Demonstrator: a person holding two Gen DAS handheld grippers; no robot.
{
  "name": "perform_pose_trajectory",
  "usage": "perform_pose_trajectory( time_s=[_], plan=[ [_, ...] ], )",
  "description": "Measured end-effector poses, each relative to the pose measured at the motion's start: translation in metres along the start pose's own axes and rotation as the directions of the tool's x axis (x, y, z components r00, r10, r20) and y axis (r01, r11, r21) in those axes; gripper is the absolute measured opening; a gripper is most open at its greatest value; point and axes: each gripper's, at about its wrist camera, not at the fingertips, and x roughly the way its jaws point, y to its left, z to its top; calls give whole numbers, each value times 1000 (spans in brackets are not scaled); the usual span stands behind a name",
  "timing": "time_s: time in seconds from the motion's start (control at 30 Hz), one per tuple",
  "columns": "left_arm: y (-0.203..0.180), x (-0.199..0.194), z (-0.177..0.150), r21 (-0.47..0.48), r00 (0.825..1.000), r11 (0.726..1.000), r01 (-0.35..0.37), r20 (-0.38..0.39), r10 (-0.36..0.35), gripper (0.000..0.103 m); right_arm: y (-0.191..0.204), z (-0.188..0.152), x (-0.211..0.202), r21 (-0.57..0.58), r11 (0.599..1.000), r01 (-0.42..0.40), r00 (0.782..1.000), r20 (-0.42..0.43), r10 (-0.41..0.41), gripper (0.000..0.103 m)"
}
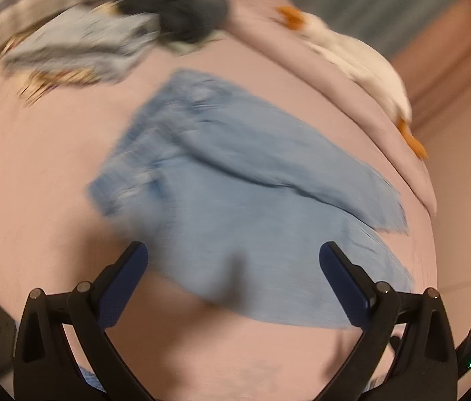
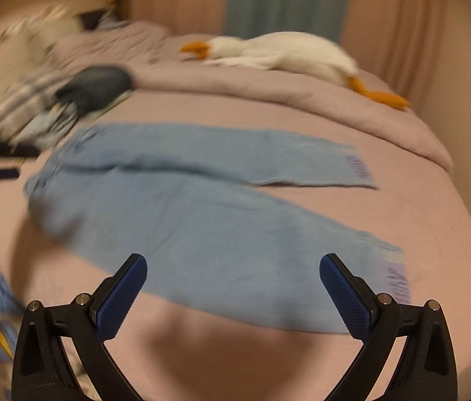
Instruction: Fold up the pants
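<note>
Pants (image 2: 182,220) lie just ahead of both our grippers, spread flat on the pink bed sheet (image 2: 436,234), and we judge the folding has not yet begun: no fold shows anywhere in the cloth. Our right gripper (image 2: 233,287) hangs with its jaws spread wide and nothing between them, over the near edge of the closer leg. Our left gripper (image 1: 233,274) is likewise spread and empty, poised above the near leg as seen from the waist side. From there outward, the pale blue denim runs in two legs that splay apart toward the hems; the far leg lies straight, the near one angles toward us, and a strip of sheet shows between them near the cuffs. Both hems look frayed, with a purplish patch at each cuff. The waistband sits at the left end in the right wrist view, close to a heap of striped clothes (image 2: 31,113) and a dark bundle (image 2: 98,87). Beyond, a white plush goose (image 2: 289,51) rests on the rolled quilt (image 2: 269,90). What remains, we reckon, is everything: bringing one leg over the other, then folding lengthwise. Both views are motion-blurred, so fine creases escape us.
</note>
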Motion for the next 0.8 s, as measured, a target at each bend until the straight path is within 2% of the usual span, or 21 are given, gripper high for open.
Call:
perform_pose_trajectory(
  time_s=[0.1,0.17,0.27,0.3,0.37,0.4,0.5,0.53,0.6,0.63,0.67,0.7,0.73,0.77,0.8],
  plan=[
    [31,4,-1,-82,999,995,-50,-7,50,102,36,7,14,-106,991,-82,996,17,85,102],
    [47,12,-1,-123,997,989,-79,-24,77,102,55,9,21,-142,977,-157,988,-9,157,102],
    [66,27,-2,-202,998,979,-33,-52,23,101,95,13,41,-272,941,-203,976,17,215,102],
    [69,30,-1,-216,999,976,-26,-45,17,101,108,13,46,-313,928,-204,973,37,227,100],
    [66,30,5,-214,1000,977,-23,-19,19,101,128,10,55,-389,897,-213,967,49,251,86],
    [64,30,8,-213,1000,977,-14,-11,12,99,135,9,59,-415,886,-208,966,54,252,84],
    [64,40,18,-225,1000,974,-4,1,5,76,156,5,72,-502,850,-158,973,67,220,70],
    [63,45,22,-221,1000,975,-23,-5,23,63,161,3,75,-530,837,-135,973,88,213,65],
    [65,48,26,-210,998,975,-69,-11,68,49,168,2,79,-560,825,-76,971,146,189,64],
    [66,47,27,-207,997,975,-78,-14,76,43,172,6,82,-569,821,-44,971,170,170,57],
    [68,45,28,-208,998,976,-68,-17,66,37,177,7,84,-576,817,-13,971,188,148,43],
    [70,43,26,-212,998,976,-54,-17,52,34,181,9,88,-583,813,4,972,193,134,35],
    [72,37,24,-217,999,975,-39,-10,37,31,184,11,91,-589,808,4,974,186,131,16],
    [73,32,22,-213,999,977,-33,1,34,27,188,12,92,-590,807,1,975,182,131,9],
    [73,25,19,-198,999,979,-37,19,41,27,190,12,91,-588,809,8,976,182,123,9]
  ],
)
